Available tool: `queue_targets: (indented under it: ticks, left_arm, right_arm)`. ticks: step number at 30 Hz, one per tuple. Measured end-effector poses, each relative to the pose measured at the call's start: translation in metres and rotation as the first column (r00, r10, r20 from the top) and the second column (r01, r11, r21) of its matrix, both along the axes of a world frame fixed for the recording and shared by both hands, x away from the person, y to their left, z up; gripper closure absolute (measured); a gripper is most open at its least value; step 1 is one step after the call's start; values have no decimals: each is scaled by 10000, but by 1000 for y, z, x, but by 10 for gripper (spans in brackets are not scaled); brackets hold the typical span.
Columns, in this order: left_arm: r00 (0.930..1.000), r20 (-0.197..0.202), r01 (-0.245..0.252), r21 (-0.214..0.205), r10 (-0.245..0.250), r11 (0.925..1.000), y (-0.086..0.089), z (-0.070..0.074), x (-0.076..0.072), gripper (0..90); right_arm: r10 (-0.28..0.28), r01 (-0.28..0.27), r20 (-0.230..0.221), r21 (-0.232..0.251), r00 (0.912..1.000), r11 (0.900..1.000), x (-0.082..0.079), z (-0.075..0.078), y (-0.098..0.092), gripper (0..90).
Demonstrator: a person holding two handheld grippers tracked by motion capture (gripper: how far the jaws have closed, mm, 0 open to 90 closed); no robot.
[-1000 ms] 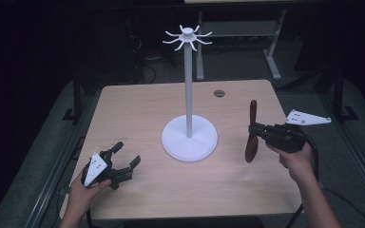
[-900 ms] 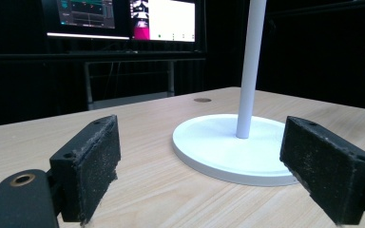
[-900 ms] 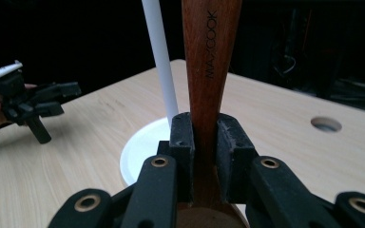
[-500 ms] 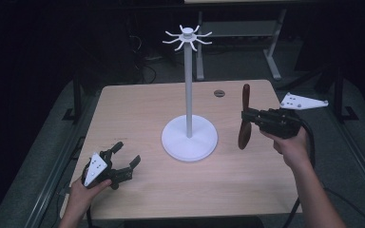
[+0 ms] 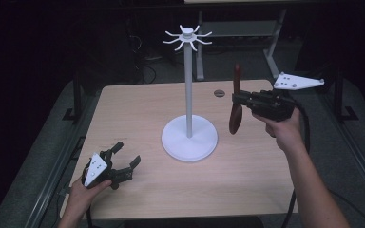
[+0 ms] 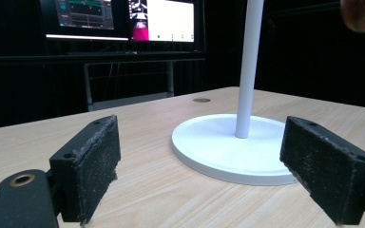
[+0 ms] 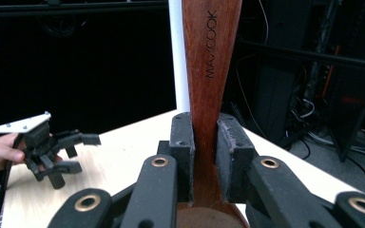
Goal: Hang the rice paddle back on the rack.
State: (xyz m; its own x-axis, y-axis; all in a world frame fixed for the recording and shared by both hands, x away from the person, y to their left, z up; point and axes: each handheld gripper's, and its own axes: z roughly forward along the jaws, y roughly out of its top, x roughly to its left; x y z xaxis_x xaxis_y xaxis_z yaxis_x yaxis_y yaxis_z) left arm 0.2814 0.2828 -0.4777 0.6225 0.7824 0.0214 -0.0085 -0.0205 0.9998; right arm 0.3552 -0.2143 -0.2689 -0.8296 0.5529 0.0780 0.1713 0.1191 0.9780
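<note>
One wooden spoon, one white stand with a round base and a ring of hooks on top, one wooden table, two handheld grippers

Right gripper: clamped on the spoon's handle, pads pressing both sides of the narrow neck. Right gripper view shows the wood pinched between the two black pads, handle running up past the frame top with "MAXCOOK" printed along it. Spoon stands about upright in the air, bowl end down, clear of the tabletop, to the right of the stand's pole and below the hooks, not touching either. Right hand is raised above the table's right side, forearm coming up from the bottom edge, gripper pointing level toward the pole, grey plate on top

Left gripper: jaws spread wide, nothing between them. Sits low at the near-left of the table, left hand wrapped around its body, pointed at the stand. Left gripper view: both pads apart, stand base framed between them farther off, spoon's bowl at top right corner

One small round disc sits in the tabletop behind the stand; one monitor lit beyond the table
</note>
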Motion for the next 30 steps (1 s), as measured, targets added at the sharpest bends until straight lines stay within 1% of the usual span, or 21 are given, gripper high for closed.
queue_targets:
  ticks: [2,6,7,8,16,20,24,30]
  left_arm:
    - [10000,21,-13,-95,13,10000,-1,0,0,128]
    - [10000,48,6,-64,-6,10000,0,0,0,128]
    - [10000,54,14,-55,-14,10000,0,0,0,128]
    - [10000,53,14,-70,-13,10000,0,0,0,128]
    - [10000,58,-1,-56,1,10000,0,0,0,128]
    - [10000,2,-78,-133,78,9999,-1,0,0,128]
    - [10000,14,-52,-99,52,9999,-1,0,0,128]
    - [10000,13,-48,-78,48,10000,-1,0,0,128]
  right_arm:
    - [58,-58,84,-3,9999,10000,3,7,4,782]
    - [164,-164,248,29,9996,9999,8,21,12,782]
    - [209,-210,316,23,9993,9998,10,26,14,782]
    - [209,-210,316,23,9993,9998,10,26,14,782]
    - [383,-388,582,61,9976,9992,16,45,27,782]
    - [465,-471,667,75,9967,9989,21,51,34,782]
    - [525,-530,619,77,9967,9986,25,54,41,782]
    - [524,-522,589,-54,9969,9986,31,55,50,781]
